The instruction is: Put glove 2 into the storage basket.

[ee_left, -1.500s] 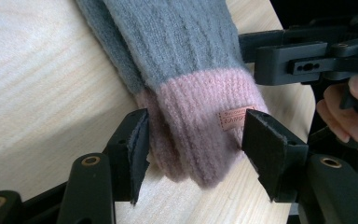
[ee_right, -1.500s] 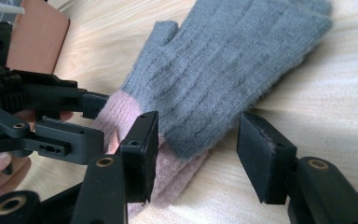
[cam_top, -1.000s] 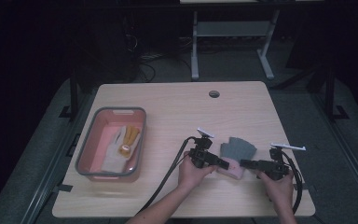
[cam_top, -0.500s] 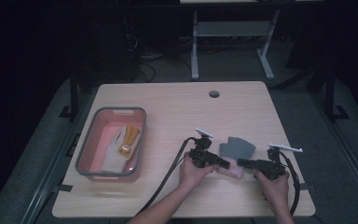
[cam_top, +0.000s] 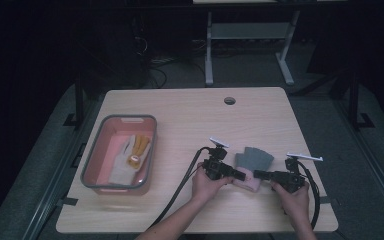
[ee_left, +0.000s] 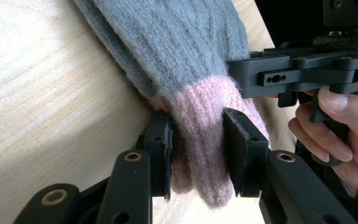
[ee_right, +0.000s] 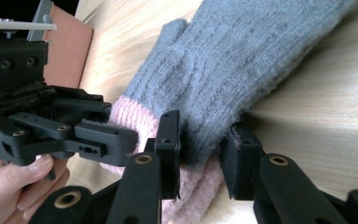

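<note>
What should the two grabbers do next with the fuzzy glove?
Probably lift together. The left gripper and right gripper have just been closing and pinch the pink cuff of the grey glove, which lies on the table.

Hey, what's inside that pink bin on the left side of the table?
In the pink bin lies a glove, pale with yellow fingers, flat on the bottom. Whether a second glove or anything else lies under it cannot be seen, because it covers that part of the bottom.

Left gripper [cam_top: 241, 175] and right gripper [cam_top: 258, 174] tip to tip, jaws just closing.
</note>
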Action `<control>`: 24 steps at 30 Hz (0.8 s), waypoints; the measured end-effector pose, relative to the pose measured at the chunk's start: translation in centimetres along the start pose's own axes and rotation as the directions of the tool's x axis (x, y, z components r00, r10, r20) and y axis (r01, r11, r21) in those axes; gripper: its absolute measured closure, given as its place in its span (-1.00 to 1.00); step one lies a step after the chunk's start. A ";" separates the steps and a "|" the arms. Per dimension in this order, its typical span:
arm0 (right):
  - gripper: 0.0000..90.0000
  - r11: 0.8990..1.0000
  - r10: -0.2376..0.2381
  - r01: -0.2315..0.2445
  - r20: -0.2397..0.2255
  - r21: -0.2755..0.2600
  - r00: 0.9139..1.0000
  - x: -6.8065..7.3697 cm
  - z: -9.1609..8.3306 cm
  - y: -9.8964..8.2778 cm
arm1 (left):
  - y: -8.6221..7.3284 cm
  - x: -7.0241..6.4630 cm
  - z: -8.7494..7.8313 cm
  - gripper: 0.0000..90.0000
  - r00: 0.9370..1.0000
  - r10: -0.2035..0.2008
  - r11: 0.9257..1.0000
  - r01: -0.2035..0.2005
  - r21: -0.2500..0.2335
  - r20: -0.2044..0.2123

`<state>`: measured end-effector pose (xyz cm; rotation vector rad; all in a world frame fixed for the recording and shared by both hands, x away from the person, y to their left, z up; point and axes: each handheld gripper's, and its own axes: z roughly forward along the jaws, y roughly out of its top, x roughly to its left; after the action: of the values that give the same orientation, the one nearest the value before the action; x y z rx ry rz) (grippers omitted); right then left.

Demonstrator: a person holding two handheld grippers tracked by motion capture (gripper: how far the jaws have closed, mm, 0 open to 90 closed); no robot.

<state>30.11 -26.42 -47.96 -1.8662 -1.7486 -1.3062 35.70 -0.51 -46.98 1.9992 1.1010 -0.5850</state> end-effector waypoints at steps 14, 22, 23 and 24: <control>0.59 0.993 -0.117 0.118 -0.034 0.031 0.993 3.4 0.5 0.1 | -1.0 -0.2 -3.5 0.45 0.999 0.040 0.999 -0.040 0.000 0.008; 0.59 0.987 -0.151 0.153 -0.049 0.051 0.987 4.6 0.8 0.4 | -1.4 -0.6 -4.9 0.46 0.999 0.052 0.998 -0.052 -0.019 0.000; 0.59 0.986 -0.151 0.154 -0.050 0.056 0.987 4.8 0.8 0.4 | -1.4 -0.5 -5.1 0.46 0.999 0.054 0.998 -0.054 -0.013 0.000; 0.59 0.986 -0.155 0.157 -0.049 0.058 0.987 4.9 0.9 0.4 | -1.4 -0.5 -5.1 0.46 0.998 0.058 0.998 -0.058 -0.021 -0.003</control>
<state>30.21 -22.69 -44.67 -1.6835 -1.9224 -1.3217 34.35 3.79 -44.10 2.0069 1.0433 -0.5385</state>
